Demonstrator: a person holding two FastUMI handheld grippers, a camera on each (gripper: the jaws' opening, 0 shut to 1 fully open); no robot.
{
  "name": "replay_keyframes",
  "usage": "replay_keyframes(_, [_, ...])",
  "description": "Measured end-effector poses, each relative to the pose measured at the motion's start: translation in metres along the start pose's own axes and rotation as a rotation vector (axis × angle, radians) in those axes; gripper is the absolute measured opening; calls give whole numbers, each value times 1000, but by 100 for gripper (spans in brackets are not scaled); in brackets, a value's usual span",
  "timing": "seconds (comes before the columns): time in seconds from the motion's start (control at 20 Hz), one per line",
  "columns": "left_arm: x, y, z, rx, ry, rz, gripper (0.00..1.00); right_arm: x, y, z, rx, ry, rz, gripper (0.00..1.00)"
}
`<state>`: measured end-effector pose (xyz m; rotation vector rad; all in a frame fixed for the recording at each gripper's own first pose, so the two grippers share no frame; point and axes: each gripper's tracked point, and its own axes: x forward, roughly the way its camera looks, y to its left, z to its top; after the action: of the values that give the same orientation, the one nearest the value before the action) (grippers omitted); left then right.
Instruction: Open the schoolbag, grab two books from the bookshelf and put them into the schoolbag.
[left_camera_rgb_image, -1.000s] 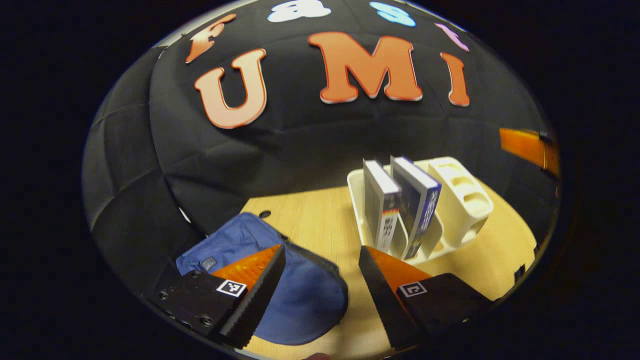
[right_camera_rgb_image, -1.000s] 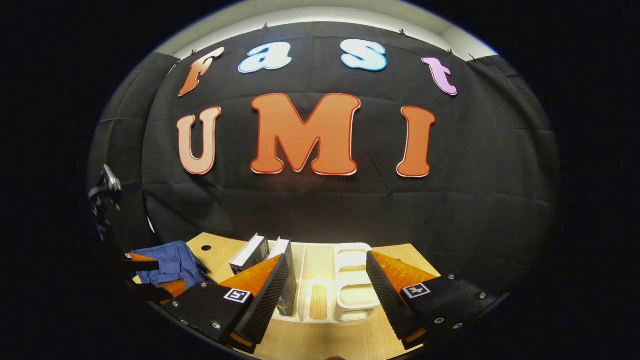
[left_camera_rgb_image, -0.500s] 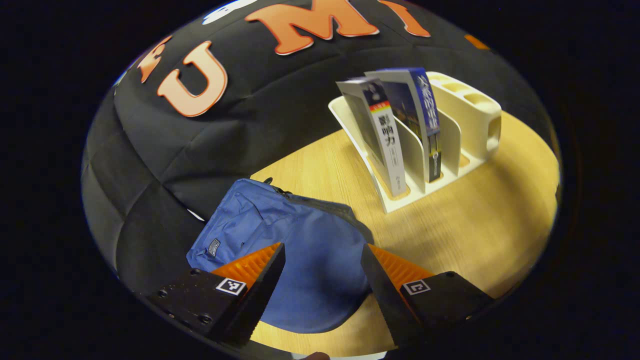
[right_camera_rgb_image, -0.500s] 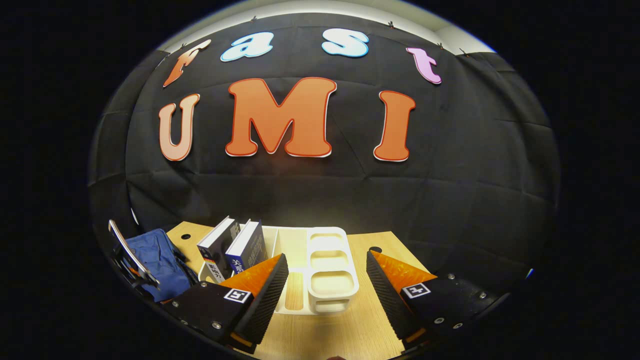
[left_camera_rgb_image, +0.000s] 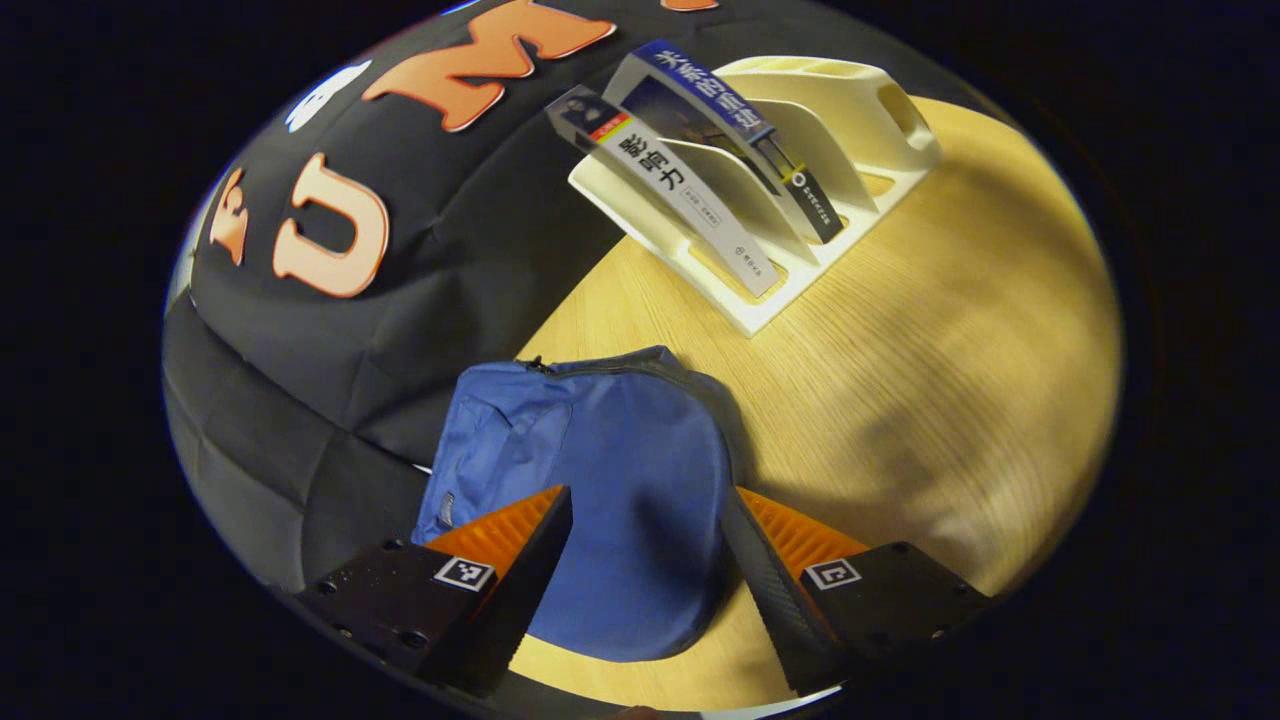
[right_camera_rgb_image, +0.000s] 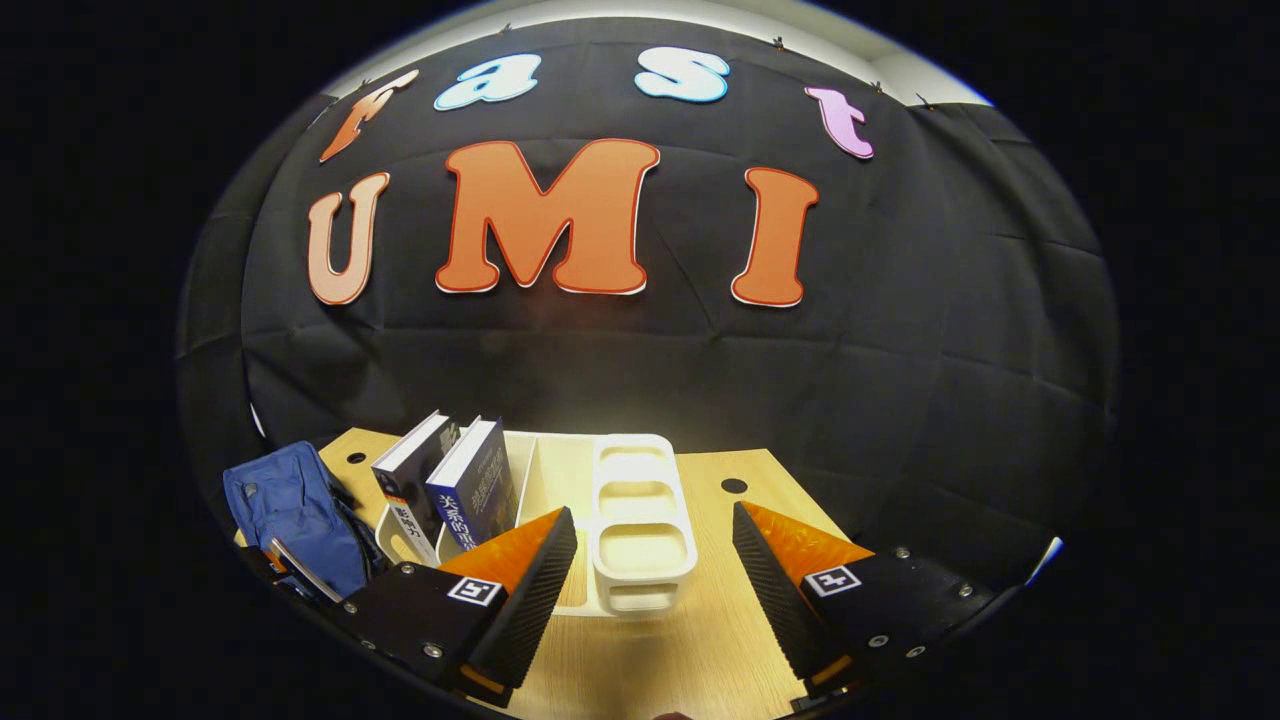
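Presently the left gripper (left_camera_rgb_image: 640, 545) hangs spread above the blue schoolbag (left_camera_rgb_image: 610, 480), which lies flat at the table's (left_camera_rgb_image: 930, 400) wall-side edge, seemingly zipped, though the zipper is hard to make out. A grab at loose cloth could drag the bag. The right gripper (right_camera_rgb_image: 650, 560), also spread, faces the bookshelf (right_camera_rgb_image: 640, 520) holding two books (right_camera_rgb_image: 445, 490).

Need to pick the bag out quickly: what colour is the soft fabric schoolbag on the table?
Blue fabric schoolbag, clearest in the left gripper view.
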<state>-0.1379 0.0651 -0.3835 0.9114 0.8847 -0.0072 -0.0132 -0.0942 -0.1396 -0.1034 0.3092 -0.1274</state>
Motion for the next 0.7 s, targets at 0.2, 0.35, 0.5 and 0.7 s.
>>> replay_keyframes(0.2, [1, -15, -11, -31, 30, -26, 96, -2, 0, -3, -12, 6, -3, 94])
replay_keyframes(0.35, [5, -16, -25, -50, 73, -12, 96, -1, 0, -8, -16, 18, 2, 94])
replay_keyframes(0.5, [9, -9, -31, -64, 95, 27, 95, -3, 1, -9, -21, 19, 4, 94])
replay_keyframes(0.7, [13, -22, -32, -60, 100, 1, 65, -4, 4, -9, -22, 18, 14, 94])
